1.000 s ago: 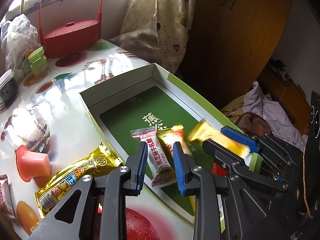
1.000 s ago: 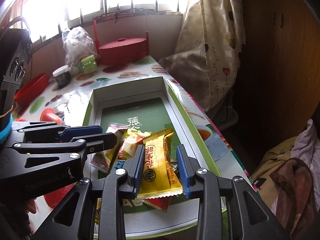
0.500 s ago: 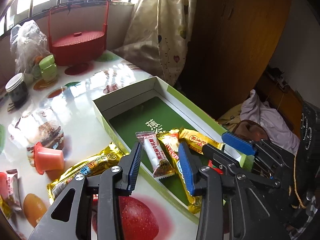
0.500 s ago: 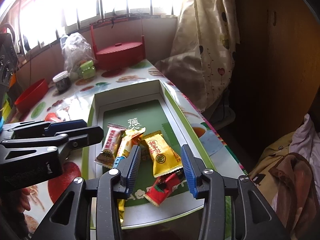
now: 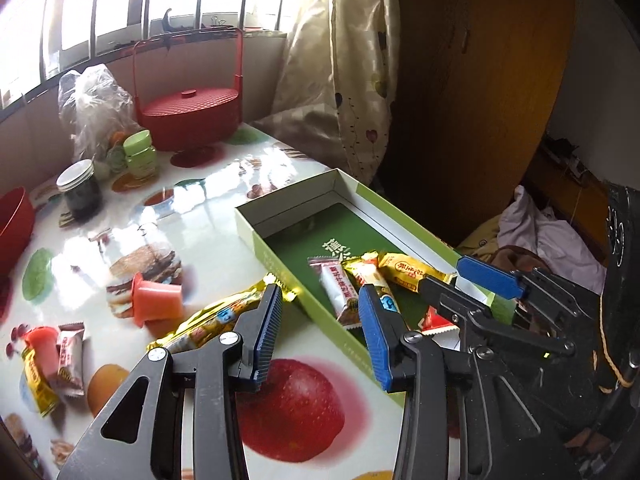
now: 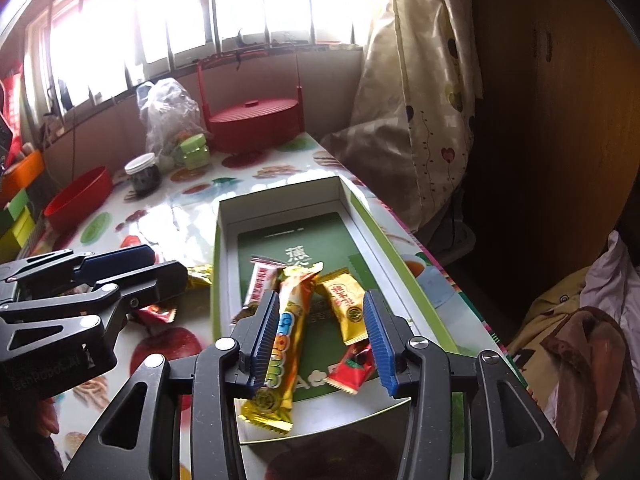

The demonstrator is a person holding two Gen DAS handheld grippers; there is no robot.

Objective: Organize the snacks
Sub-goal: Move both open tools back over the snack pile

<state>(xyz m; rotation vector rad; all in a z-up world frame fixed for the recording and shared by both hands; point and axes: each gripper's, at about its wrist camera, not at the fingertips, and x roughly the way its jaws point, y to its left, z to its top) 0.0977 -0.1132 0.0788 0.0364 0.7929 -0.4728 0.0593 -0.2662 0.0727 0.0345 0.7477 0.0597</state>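
Observation:
A green-and-white open box lies on the fruit-print table. Inside it are a pink-white bar, a long gold bar, a yellow packet and a small red packet. My left gripper is open and empty, above the box's near left edge. My right gripper is open and empty, above the snacks in the box. A long gold snack bag lies on the table left of the box.
An orange jelly cup and several small snacks lie on the table's left. A red lidded basket, plastic bag, green jar, dark jar and red bowl stand at the back. The table edge runs right of the box.
My right gripper has let go of the yellow packet, which now lies in the box, and has opened wider. Both grippers have drawn back from the box.

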